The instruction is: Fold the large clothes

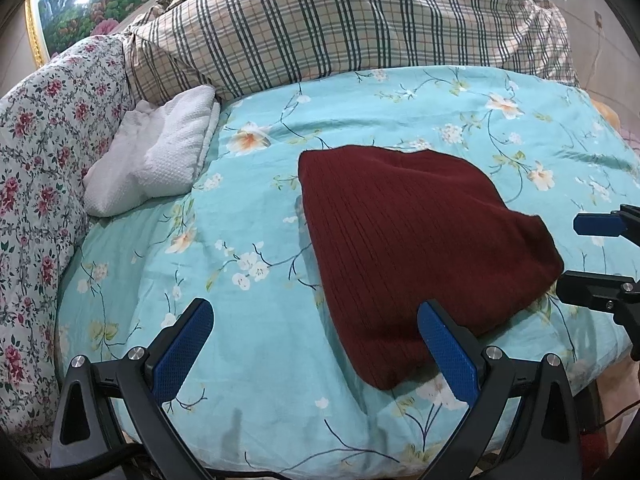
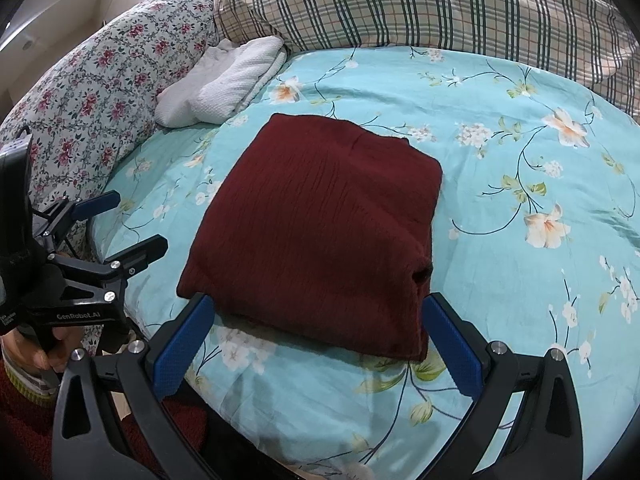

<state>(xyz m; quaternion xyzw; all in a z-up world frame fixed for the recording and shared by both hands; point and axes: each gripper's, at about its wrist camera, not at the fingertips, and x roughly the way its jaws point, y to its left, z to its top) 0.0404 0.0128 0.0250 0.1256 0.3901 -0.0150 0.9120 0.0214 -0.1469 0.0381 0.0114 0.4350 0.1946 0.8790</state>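
A folded maroon sweater (image 2: 316, 232) was laid on the floral bed sheet (image 2: 500, 160). Both left tongs (image 1: 316, 344) and right tongs (image 2: 316, 340) were held released, apparently touching nothing.

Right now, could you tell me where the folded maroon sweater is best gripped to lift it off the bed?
Probably by its thick near edge. The maroon sweater lies flat as a folded stack, its layered edge facing the open right gripper. Come in low from that near side, sliding one finger under all layers; the open left gripper could take the left near corner.
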